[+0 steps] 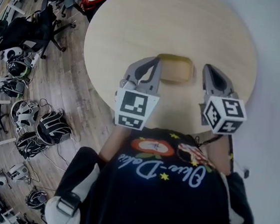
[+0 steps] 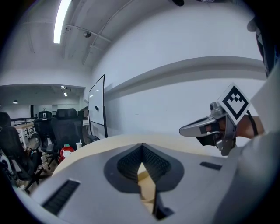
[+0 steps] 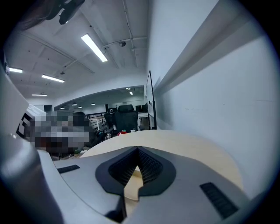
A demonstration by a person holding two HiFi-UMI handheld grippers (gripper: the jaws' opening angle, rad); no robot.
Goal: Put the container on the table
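Left gripper hangs above the near edge of the round counter, its jaws clenched together with nothing between them; its own view shows the ribbed pads meeting at the tips and only pale surface beyond. Just to its right, between the two tools, the yellowish container sits flat on the counter, apart from both and touched by neither. On the far side of it, the right gripper is likewise closed and empty, held at about the same height and aimed the same way, a little downward across the counter. To my eye the placing step is done, since the container already rests on the counter. What comes next calls for little: keep both tools clear of the container while drawing them away so that it is not nudged toward the edge.
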